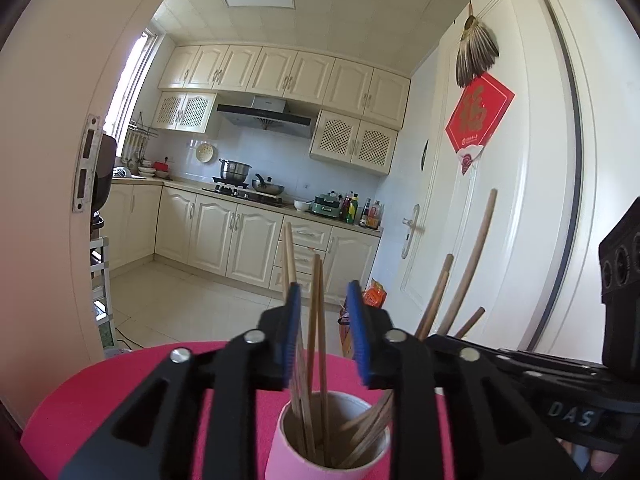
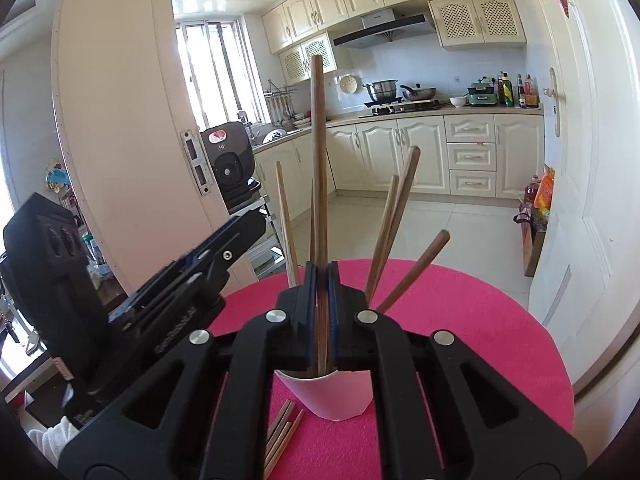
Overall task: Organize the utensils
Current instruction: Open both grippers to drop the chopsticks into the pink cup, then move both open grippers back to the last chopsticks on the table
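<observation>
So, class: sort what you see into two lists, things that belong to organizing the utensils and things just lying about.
Job:
right gripper, shut on one chopstick
left gripper, open
pink cup holding chopsticks
loose chopsticks on the pink table

Lying about:
steel pot
wok
sauce bottles
red door decoration

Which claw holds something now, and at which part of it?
The right claw pinches one chopstick on its lower part, above the cup. The left claw holds nothing.
</observation>
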{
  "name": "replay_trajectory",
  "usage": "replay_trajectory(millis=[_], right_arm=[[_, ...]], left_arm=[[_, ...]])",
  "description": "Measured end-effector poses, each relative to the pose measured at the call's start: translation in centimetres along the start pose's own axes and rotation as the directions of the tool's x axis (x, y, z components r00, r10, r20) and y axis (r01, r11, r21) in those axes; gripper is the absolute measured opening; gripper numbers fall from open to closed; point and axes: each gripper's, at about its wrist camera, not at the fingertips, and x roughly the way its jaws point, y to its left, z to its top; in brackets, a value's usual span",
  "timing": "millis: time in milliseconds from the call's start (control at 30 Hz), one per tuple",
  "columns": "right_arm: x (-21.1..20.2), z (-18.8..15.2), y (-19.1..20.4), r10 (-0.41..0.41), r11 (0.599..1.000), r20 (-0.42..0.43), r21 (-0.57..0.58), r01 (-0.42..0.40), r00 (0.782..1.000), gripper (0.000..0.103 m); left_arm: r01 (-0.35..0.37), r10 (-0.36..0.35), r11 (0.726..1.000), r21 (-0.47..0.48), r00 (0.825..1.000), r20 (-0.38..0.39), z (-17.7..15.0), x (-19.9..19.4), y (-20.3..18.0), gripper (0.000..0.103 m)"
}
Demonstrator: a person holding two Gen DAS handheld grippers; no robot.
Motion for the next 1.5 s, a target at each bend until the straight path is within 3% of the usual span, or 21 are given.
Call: replay_trajectory(millis=[233,500,567,667,700,867,1167,1500], right_arm=[[-0.1,-0.7,0.6,-0.019,1.000,0.001,0.003,0.019,1.000,0.006],[-0.8,-0.8,1.3,-0.069,0.998,-0.004,0.009,0.069,0.998,0.008],[-1.1,-0.8,1.5,-0.078,0.997,-0.003,0.007,0.078,0.997,0.016],[-1.9,-0.9,1.9,-0.098,0.995,0.016,0.007,0.098,0.995,0.047],[-2.3,-0.9,2.0,-0.109,0.994,0.030,0.008,0.109,0.994,0.052],[-3.7,-1.4,2.4,-0.133,0.991,0.040,0.002,0.133,0.990,0.052],[-5.7,-3.8,2.5,-0.142,0.990,-0.004,-0.002,0.142,0.990,0.052],[-6.5,-8.4,2.7,-0.138,0.990,-0.111,0.003,0.139,0.984,0.053]], left_arm=[[-0.004,0.005,1.000,0.017,0.998,-0.057,0.1,-1.7,0.3,0.048],[-0.017,0.021,0.999,0.041,0.996,-0.092,0.4,-3.9,0.6,0.053],[-0.024,0.028,0.999,0.040,0.995,-0.096,0.6,-4.4,0.7,0.053],[-0.030,0.034,0.999,0.039,0.994,-0.108,0.7,-5.2,0.9,0.053],[-0.034,0.038,0.999,0.039,0.993,-0.113,0.7,-5.6,0.9,0.053],[-0.038,0.046,0.998,0.052,0.985,-0.164,0.3,-6.7,1.0,0.055],[-0.063,0.085,0.995,0.079,0.945,-0.315,-1.8,-8.1,1.4,0.057],[-0.053,0.106,0.992,0.118,0.855,-0.508,-6.1,-9.3,0.6,0.057]])
